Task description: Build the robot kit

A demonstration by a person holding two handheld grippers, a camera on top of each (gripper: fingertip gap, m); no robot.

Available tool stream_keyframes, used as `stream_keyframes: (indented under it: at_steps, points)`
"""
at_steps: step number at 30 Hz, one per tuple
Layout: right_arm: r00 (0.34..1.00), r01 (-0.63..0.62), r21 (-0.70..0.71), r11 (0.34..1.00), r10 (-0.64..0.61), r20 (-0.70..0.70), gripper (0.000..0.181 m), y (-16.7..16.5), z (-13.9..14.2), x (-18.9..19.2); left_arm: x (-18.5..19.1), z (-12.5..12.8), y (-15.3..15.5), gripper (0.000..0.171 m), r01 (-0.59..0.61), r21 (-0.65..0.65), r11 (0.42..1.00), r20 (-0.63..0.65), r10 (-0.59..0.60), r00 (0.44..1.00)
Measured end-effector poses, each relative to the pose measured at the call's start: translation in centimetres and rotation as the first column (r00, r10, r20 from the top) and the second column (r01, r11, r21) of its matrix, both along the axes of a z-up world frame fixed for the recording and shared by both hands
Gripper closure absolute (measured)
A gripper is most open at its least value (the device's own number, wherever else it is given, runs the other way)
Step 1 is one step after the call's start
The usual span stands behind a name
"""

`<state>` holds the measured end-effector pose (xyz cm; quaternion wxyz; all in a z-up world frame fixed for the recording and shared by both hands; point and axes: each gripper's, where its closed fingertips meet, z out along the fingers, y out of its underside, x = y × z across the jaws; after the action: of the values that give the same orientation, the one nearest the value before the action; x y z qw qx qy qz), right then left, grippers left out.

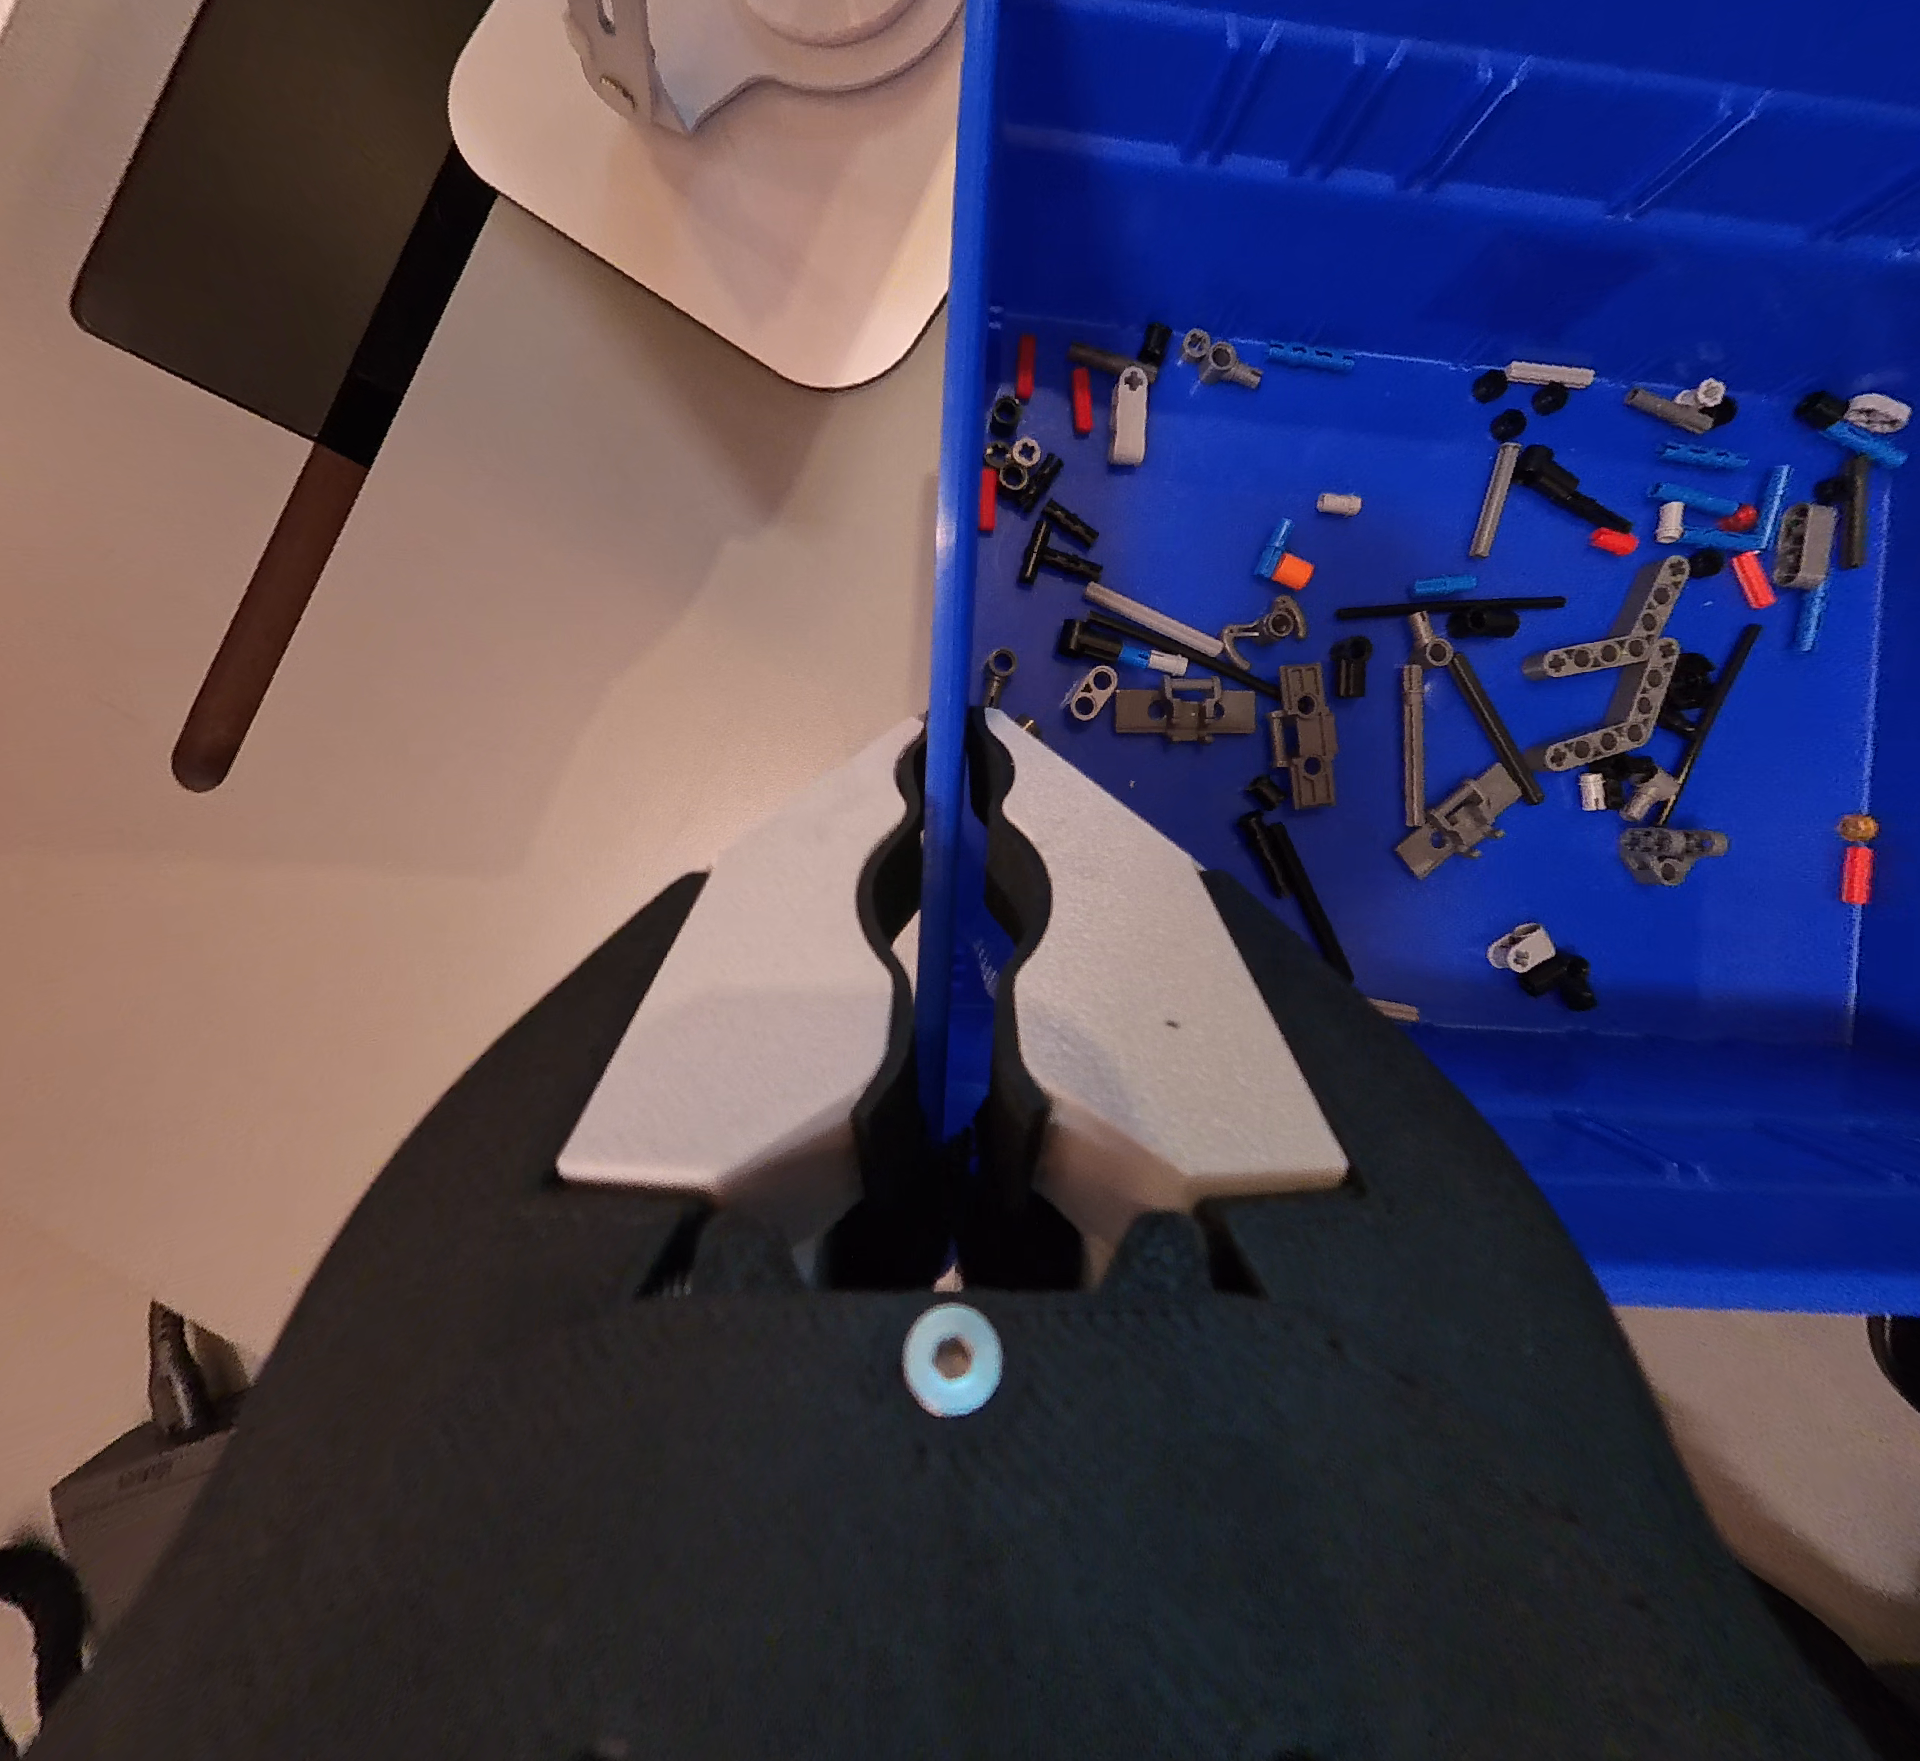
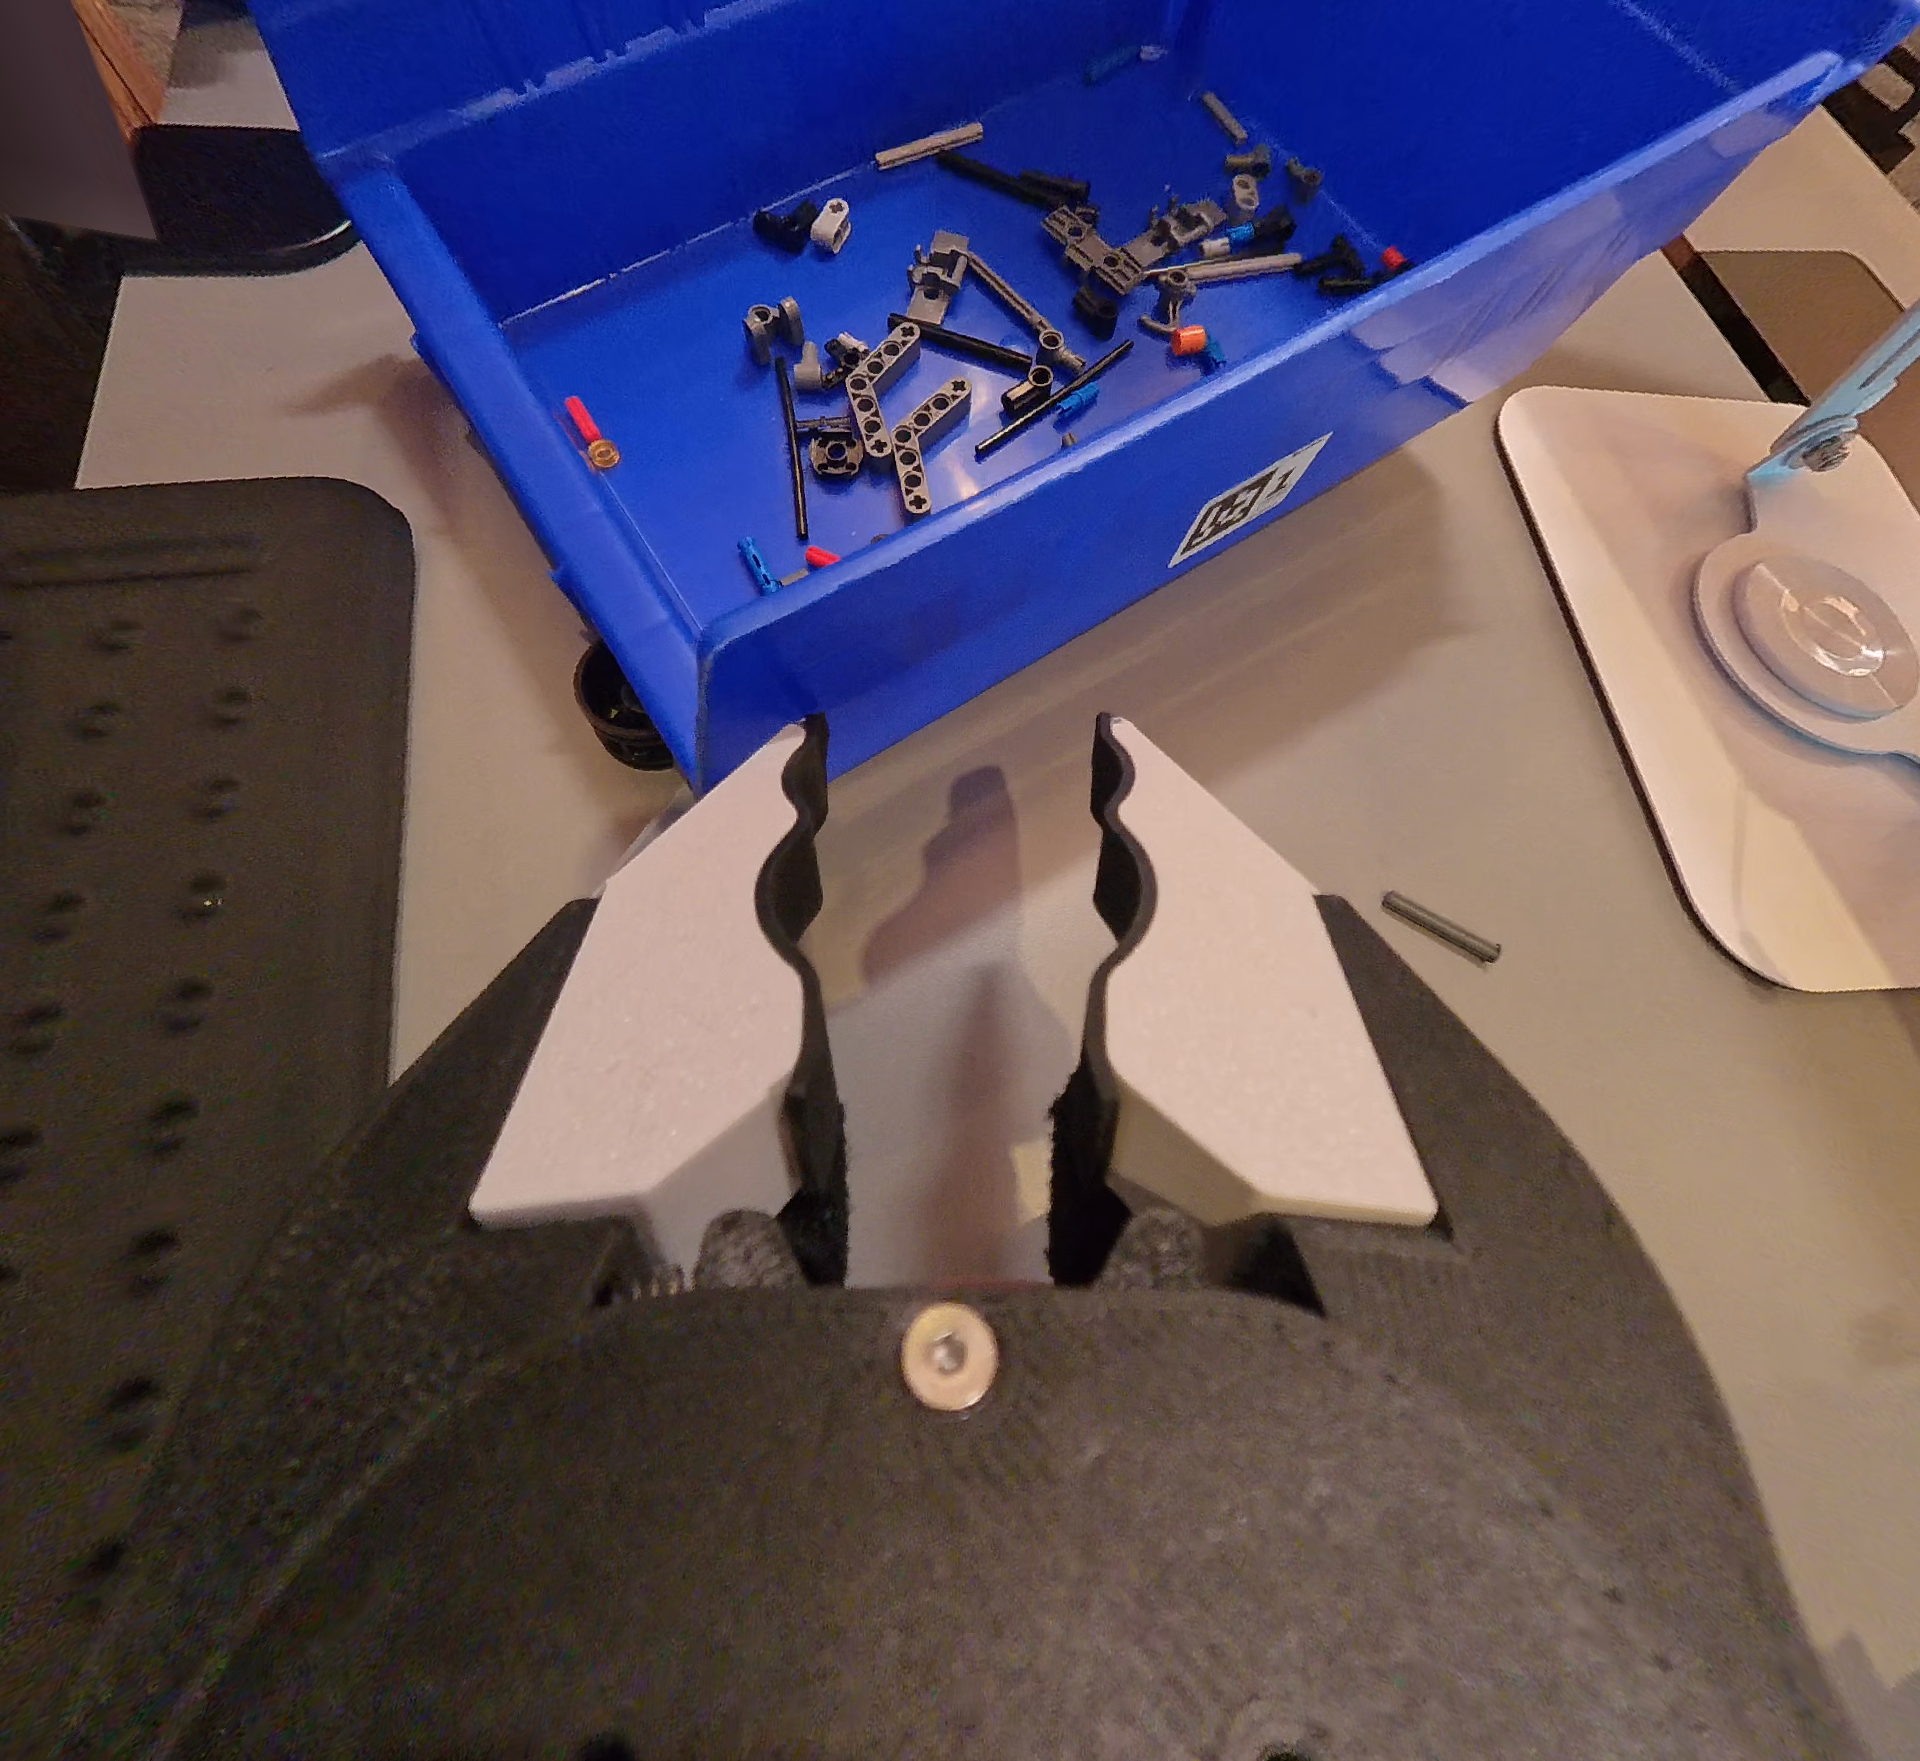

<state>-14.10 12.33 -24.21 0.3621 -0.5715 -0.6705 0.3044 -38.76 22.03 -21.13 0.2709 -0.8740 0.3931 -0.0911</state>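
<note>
A blue plastic bin point(image 1: 1455, 153) holds several small loose building-toy parts point(image 1: 1621, 662) in grey, black, red and blue on its floor. My left gripper point(image 1: 948, 735) is shut on the bin's left wall, one finger outside and one inside. In the right wrist view the same bin point(image 2: 1039, 548) stands on the table just beyond my right gripper point(image 2: 951, 745), which is open and empty, its fingertips close to the bin's near corner. The parts point(image 2: 904, 392) lie scattered inside.
A white stand base point(image 1: 727, 184) with a round disc lies left of the bin; it also shows at the right in the right wrist view point(image 2: 1704, 672). A small dark pin point(image 2: 1439, 927) lies on the table. A black perforated mat point(image 2: 187, 776) lies left. A black wheel point(image 2: 618, 714) sits under the bin's corner. One gripper's finger ends stand about 25 cm off the other's.
</note>
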Motion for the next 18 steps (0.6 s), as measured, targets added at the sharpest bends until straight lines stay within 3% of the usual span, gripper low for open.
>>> stream_keyframes:
  at_steps: [18]
  points:
    - [1.0,0.015,0.031,0.999,-0.015,-0.011,0.132,0.3,0.6,0.5,-0.7,-3.0,0.5,0.168,-0.011,-0.094,0.996,0.035,0.014,0.999]
